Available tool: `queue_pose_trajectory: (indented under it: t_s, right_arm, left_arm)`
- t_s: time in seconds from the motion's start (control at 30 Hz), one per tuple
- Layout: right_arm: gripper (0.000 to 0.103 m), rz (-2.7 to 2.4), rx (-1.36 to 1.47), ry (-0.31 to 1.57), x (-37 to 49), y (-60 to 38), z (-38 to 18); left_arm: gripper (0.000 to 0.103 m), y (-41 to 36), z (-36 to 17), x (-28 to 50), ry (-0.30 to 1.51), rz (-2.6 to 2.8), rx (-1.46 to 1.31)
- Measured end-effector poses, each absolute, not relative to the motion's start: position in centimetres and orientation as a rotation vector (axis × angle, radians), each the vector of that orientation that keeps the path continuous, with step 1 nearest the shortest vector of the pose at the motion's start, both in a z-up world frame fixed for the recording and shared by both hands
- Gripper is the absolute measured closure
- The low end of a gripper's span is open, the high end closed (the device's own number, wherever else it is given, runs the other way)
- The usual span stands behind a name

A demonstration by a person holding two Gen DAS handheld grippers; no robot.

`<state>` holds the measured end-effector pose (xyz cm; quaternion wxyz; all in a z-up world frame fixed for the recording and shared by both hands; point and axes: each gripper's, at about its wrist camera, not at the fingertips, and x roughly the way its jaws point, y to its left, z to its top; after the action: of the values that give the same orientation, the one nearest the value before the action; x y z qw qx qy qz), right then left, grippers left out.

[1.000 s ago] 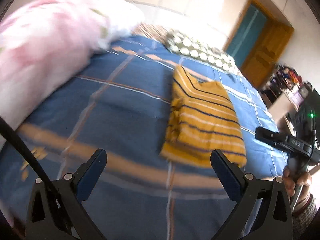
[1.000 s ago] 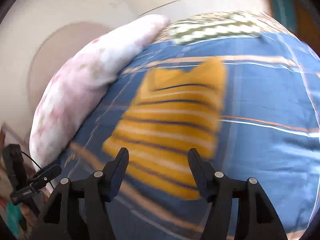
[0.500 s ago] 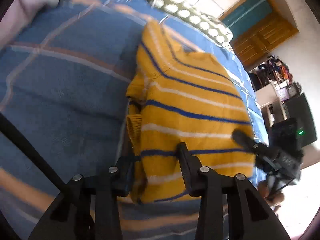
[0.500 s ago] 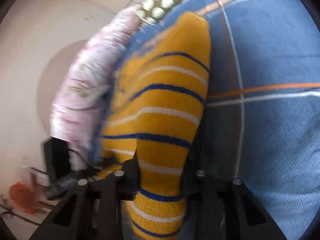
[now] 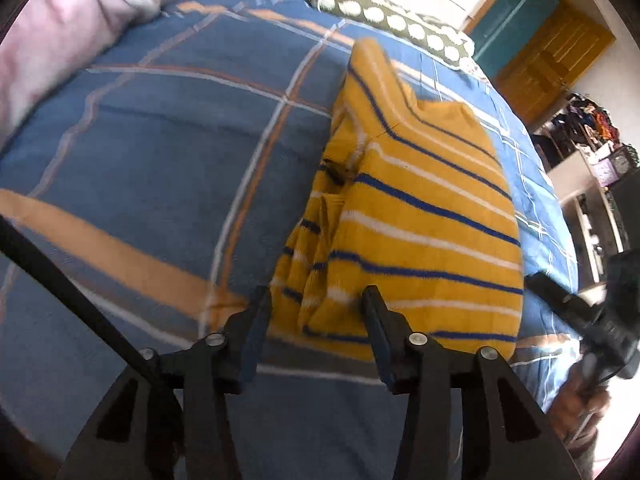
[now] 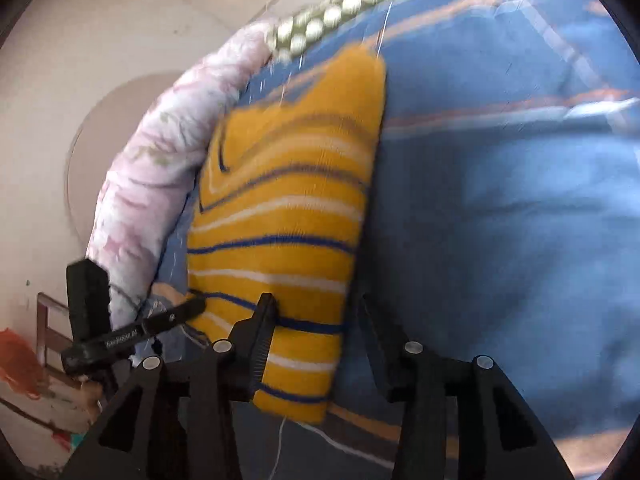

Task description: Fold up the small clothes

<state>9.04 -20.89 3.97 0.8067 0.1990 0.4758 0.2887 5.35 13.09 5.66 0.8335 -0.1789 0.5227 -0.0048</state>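
Observation:
A folded yellow sweater with blue and white stripes (image 5: 424, 216) lies on the blue plaid bedspread (image 5: 160, 152). My left gripper (image 5: 316, 320) is open, its fingers standing either side of the sweater's near left corner, with loose folds between them. In the right wrist view the sweater (image 6: 288, 216) fills the middle, and my right gripper (image 6: 316, 328) is open around its near edge, the left finger lying against the knit. The other hand-held gripper shows at the right edge of the left wrist view (image 5: 576, 312) and at the left of the right wrist view (image 6: 132, 332).
A pink floral quilt (image 5: 60, 28) is bunched at the bed's far left. A green spotted pillow (image 5: 392, 20) lies at the head of the bed. A wooden door (image 5: 548, 52) and cluttered shelves (image 5: 588, 128) stand to the right.
Both grippers came down onto the sweater's near edge and narrowed half a second ago. Now both have widened again and drawn back slightly, with the sweater resting on the bed.

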Motion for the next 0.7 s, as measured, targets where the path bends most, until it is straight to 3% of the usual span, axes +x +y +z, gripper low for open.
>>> queue_pose_trajectory:
  t_s: [0.13,0.23,0.4,0.43,0.47,0.57,0.7]
  right_arm:
    - [0.058,0.625,0.394,0.885,9.5,-20.8,8.9]
    - [0.073,0.675,0.395,0.888,10.9,-18.6,10.1]
    - [0.077,0.609,0.417,0.989,15.7,-15.3,6.0]
    - [0.081,0.561,0.387,1.031,16.5,-14.9,4.6]
    - [0.091,0.508,0.364,1.075,16.9,-14.5,3.2]
    - [0.088,0.465,0.377,1.008,15.8,-14.1,5.2]
    - [0.088,0.560,0.365,0.976,16.9,-9.5,8.0]
  left_arm:
    - [0.040,11.9,8.1,3.1,1.033,0.011,-0.327]
    - [0.039,11.4,9.1,1.3,1.005,0.006,-0.296]
    - [0.036,11.2,10.4,-1.5,0.968,-0.029,-0.224]
    - [0.031,11.4,10.7,-2.1,0.952,-0.029,-0.210]
    - [0.028,12.0,11.0,-2.7,0.932,-0.024,-0.199]
    - [0.022,13.7,11.2,-3.9,0.877,-0.005,-0.174]
    - [0.022,15.8,10.8,-3.7,0.858,0.027,-0.151]
